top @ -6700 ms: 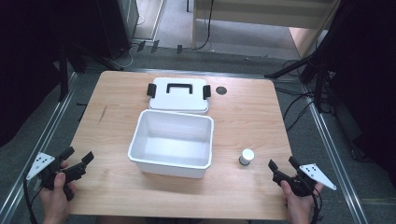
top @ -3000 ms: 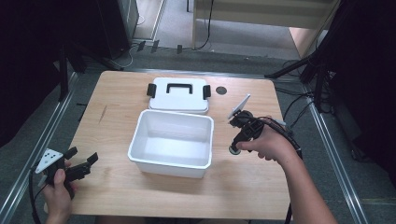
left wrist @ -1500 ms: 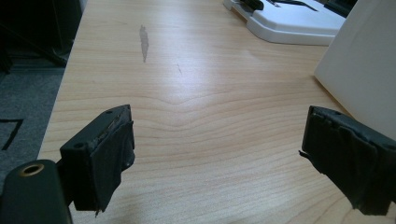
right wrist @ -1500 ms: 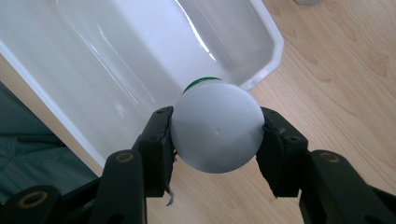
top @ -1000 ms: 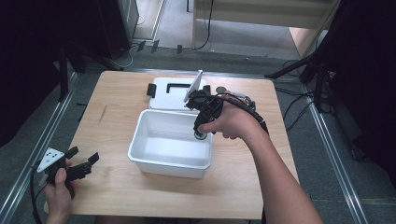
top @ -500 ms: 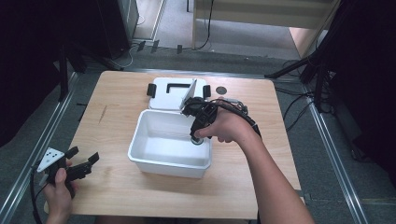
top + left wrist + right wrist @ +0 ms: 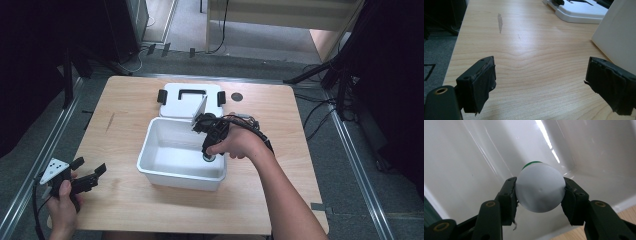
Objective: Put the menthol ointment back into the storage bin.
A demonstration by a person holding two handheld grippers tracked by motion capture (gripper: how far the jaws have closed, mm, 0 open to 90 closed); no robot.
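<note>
I have my right gripper pinching the small white round-capped bottle down inside the white rectangular plastic bin, at its right end, apparently just above the floor. My left gripper, jaws spread, rests well apart.

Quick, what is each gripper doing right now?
Left gripper: open, holding nothing, over the table.
Right gripper: shut on the small white-capped bottle, inside the white box.
</note>
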